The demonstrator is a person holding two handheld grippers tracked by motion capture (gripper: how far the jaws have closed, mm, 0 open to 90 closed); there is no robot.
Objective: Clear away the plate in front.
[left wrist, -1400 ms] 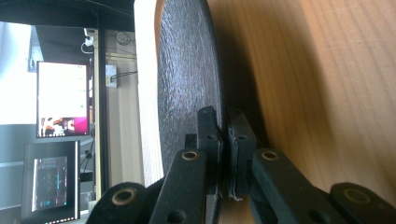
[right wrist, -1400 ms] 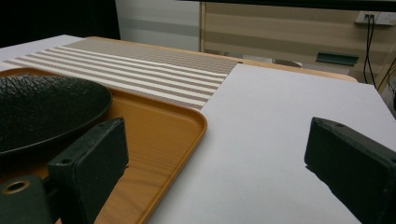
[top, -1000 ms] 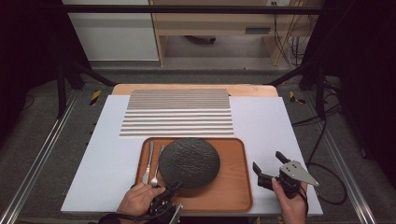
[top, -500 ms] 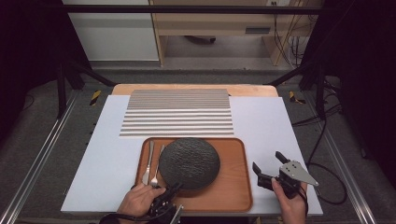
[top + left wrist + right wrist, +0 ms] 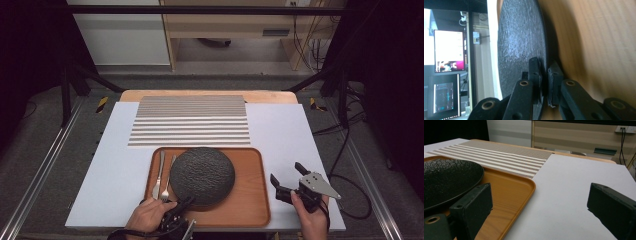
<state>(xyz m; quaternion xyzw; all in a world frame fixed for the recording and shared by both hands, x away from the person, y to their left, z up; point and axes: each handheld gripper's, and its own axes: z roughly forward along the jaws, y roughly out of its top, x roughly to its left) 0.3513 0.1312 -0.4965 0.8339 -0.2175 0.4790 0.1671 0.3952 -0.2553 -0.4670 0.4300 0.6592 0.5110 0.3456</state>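
Black pebbled plate (image 5: 202, 175) on orange-brown wood-grain tray (image 5: 247, 200), brown-and-white striped mat (image 5: 190, 120), pale grey tabletop (image 5: 285, 135).

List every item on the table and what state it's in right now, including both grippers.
Left gripper: shut on the plate's near rim.
Right gripper: open, holding nothing, above the white board beside the tray.
Plate: black, bare, lying on the tray.
Fork and knife: side by side on the tray, left of the plate.
Tray: flat on the board.
Striped placemat: flat, bare.

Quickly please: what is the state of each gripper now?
Left gripper: closed on the black plate's rim.
Right gripper: open, holding nothing.
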